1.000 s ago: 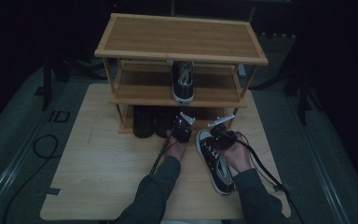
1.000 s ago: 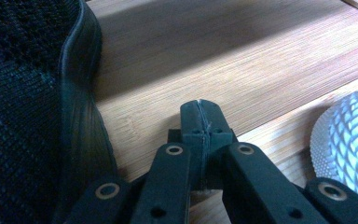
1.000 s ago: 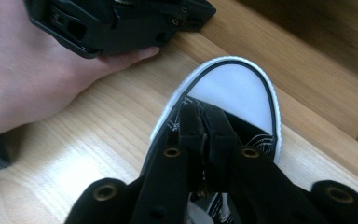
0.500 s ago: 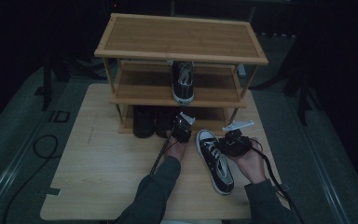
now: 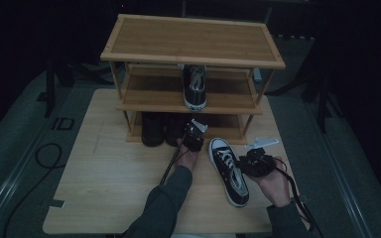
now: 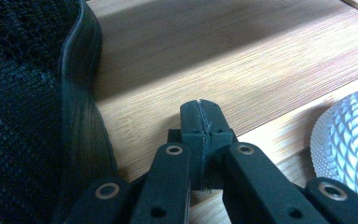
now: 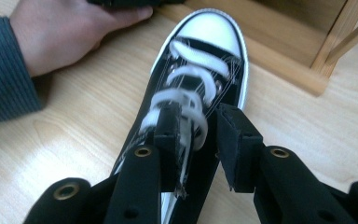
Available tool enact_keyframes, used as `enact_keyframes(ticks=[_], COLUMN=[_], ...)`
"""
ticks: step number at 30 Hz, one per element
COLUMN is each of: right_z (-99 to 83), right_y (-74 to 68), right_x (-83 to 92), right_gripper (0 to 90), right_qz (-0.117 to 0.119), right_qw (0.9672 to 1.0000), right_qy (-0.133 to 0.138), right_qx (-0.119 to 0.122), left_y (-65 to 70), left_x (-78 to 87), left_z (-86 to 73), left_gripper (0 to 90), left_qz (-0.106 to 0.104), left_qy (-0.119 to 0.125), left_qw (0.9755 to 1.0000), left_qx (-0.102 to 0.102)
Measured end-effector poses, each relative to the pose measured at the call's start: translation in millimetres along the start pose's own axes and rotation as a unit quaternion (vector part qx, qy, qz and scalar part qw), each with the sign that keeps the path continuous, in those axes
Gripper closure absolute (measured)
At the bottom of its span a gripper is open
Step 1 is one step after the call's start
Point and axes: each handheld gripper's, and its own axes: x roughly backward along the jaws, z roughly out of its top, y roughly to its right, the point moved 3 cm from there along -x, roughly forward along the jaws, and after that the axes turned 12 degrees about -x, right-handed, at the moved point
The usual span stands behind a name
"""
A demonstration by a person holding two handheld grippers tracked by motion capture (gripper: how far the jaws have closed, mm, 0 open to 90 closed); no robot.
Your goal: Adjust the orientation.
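Black canvas sneaker [image 5: 228, 170] with white laces and toe cap lies on the light wood table [image 5: 104, 168], lower centre-right of the high view, toe pointing at the bamboo shoe rack [image 5: 193, 49].

Right gripper [image 5: 256, 161] sits just right of the sneaker in the high view, held in the person's right hand [image 5: 274, 184]. Its jaws have just been opening; in the right gripper view [image 7: 196, 135] they stand partly apart over the laces, pads not pressing on anything, nothing held.

Left gripper [image 5: 194, 137] is at the rack's bottom shelf, centre of the high view, left hand [image 5: 187, 157] behind it. Left gripper view [image 6: 200, 122]: jaws fully closed, pads touching, nothing between them. Tips hover over the bamboo shelf board, a black mesh shoe [image 6: 32, 107] at frame left, just beside the jaws. White ribbed sole at the right edge, apart from the jaws.

Second matching sneaker [image 5: 195, 85] stands on the rack's middle shelf, toe toward the camera. Dark shoes [image 5: 154, 128] on the bottom shelf, left of the left gripper.
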Motion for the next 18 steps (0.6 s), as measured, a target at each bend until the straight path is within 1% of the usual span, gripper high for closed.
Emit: enact_keyframes(ticks=[4, 9, 11, 18], right_z=[-9.2, -18.1, -20.4, -23.7], right_y=[0.2, 2.1, 2.9, 3.6], right_x=[-3.7, -8.3, -9.7, -12.5], right_gripper=[70.5, 71.6, 71.8, 72.2], right_qz=[-0.011, -0.014, -0.02, -0.02], right_qw=[0.9999, 0.9997, 0.9994, 0.9993], right_qy=[-0.011, -0.02, -0.025, -0.027], right_qx=[0.0, -0.009, -0.01, -0.016], left_y=[0.1, 0.0, 0.1, 0.1], left_x=[0.0, 0.0, 0.0, 0.1], left_z=[0.0, 0.0, 0.0, 0.0], left_gripper=[89.9, 89.9, 89.8, 89.8], left_qz=[0.0, 0.0, 0.0, 0.0], left_qy=[0.0, 0.0, 0.0, 0.0], left_qw=[1.0, 1.0, 1.0, 1.0], left_qx=[0.0, 0.0, 0.0, 0.0])
